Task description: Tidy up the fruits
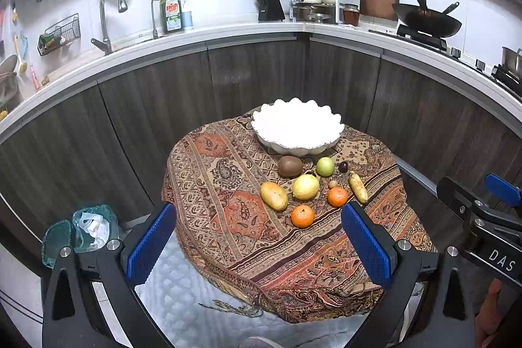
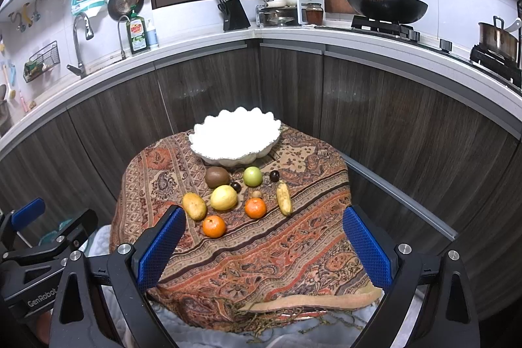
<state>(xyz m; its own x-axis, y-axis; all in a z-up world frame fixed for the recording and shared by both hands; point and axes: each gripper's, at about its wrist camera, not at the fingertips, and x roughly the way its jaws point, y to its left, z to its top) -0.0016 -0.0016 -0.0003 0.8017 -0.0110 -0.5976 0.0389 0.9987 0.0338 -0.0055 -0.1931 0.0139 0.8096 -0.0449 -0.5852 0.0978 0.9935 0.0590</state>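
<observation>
A white scalloped bowl (image 1: 297, 126) (image 2: 235, 134) stands empty at the far side of a small table under a paisley cloth (image 1: 228, 217) (image 2: 277, 256). In front of it lie a kiwi (image 1: 290, 166), a green apple (image 1: 325, 166), a dark plum (image 1: 343, 166), a lemon (image 1: 305, 186), a mango (image 1: 274, 196), two oranges (image 1: 302, 216) (image 1: 337, 196) and a small banana (image 1: 358, 186). My left gripper (image 1: 259, 245) is open and empty, near the cloth's front. My right gripper (image 2: 264, 248) is open and empty too, short of the fruits (image 2: 223, 197).
A dark wood cabinet front (image 1: 261, 77) curves behind the table under a white counter with a sink tap (image 1: 109, 15) and a wok (image 1: 425, 18). A green-lined bin (image 1: 81, 230) stands on the floor at the left. The right gripper's body (image 1: 483, 217) shows at the right edge.
</observation>
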